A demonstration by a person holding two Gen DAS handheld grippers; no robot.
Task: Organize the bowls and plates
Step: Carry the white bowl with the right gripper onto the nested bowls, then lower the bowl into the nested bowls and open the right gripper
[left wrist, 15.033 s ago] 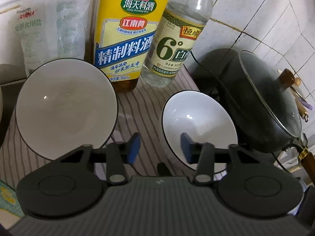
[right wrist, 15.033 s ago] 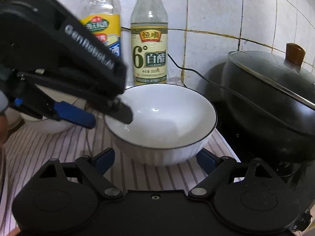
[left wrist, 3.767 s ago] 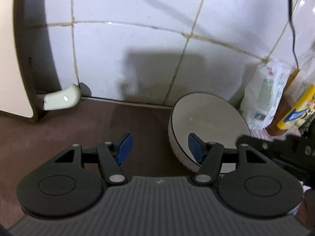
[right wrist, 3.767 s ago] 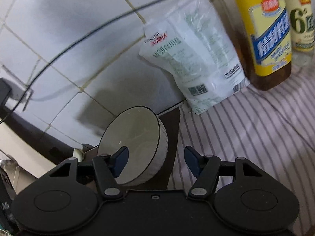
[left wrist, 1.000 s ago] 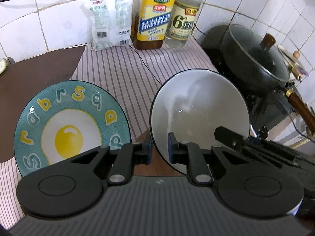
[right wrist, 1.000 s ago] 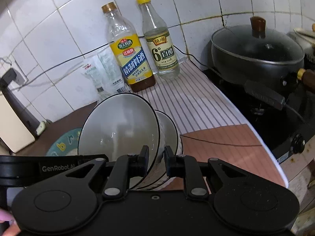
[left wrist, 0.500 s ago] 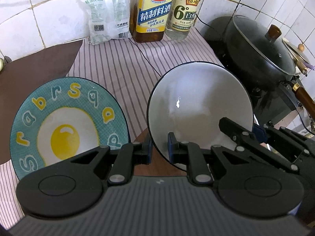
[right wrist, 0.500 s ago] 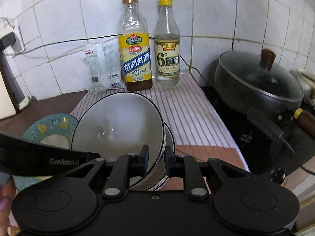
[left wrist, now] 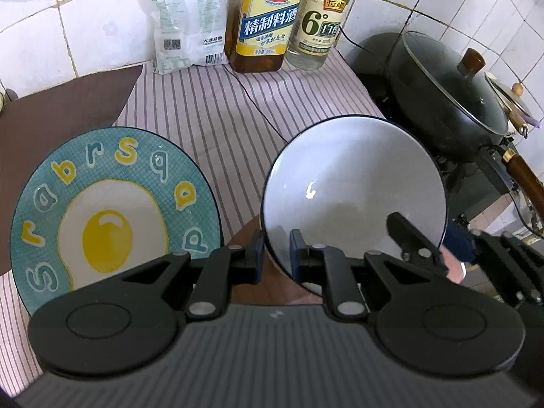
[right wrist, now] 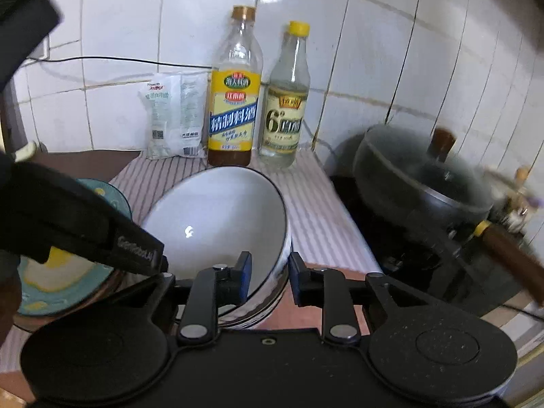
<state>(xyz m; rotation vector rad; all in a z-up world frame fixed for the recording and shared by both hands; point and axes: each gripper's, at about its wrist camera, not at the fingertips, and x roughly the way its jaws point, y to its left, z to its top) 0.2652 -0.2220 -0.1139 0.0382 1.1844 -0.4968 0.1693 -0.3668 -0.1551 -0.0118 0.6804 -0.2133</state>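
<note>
Two white bowls (right wrist: 217,224) sit nested, mouths up; left hand-held gripper (left wrist: 274,259) pinches the rim, right hand-held gripper (right wrist: 270,278) just loosened.

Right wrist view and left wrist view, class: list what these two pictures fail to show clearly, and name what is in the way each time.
- Lower bowl: right wrist view, only a rim sliver; the upper bowl covers it.
- Egg-pattern plate: right wrist view, mostly hidden by the left gripper's body.
- Upper bowl's near rim: left wrist view, behind the left gripper.
- Pot: right wrist view, motion-blurred.
- Salt bag: left wrist view, top cut off.
</note>
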